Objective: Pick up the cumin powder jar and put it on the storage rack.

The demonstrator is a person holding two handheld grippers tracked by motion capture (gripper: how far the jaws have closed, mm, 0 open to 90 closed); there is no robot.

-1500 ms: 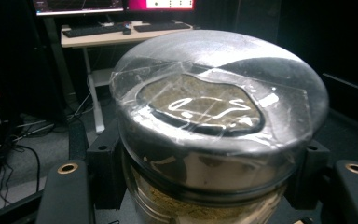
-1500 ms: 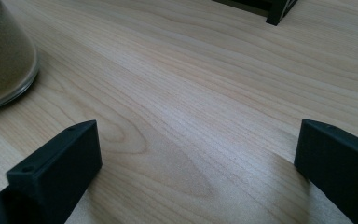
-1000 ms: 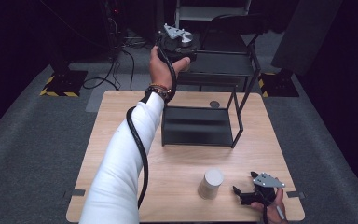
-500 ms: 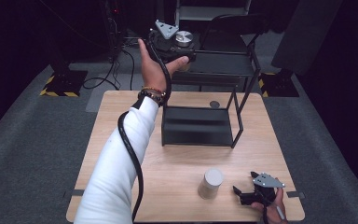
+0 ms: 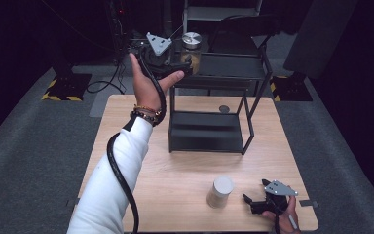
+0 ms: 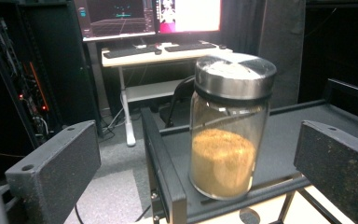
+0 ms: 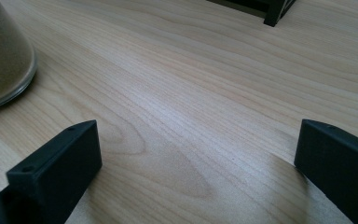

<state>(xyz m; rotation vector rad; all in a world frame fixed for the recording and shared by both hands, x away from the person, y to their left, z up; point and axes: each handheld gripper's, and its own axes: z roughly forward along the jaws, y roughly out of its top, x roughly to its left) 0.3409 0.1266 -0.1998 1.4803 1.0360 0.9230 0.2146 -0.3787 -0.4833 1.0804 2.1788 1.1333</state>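
Jar (image 6: 228, 126) stood upright on the top shelf of the black rack (image 5: 233, 73), at the shelf's front-left corner, steel lid on, brown powder filling roughly the lower half. Left tool (image 5: 168, 66) had drawn back from it over the last second: earlier it sat over the jar, now its jaws were wide apart, empty, jar framed between them but clear of both. Judgement: placement on the shelf done, release complete. A second jar (image 5: 220, 191) waited on the tabletop (image 5: 175, 195). Right tool (image 5: 260, 204) rested just beside it, unmoved, jaws spread, holding nothing. Likely next pick.
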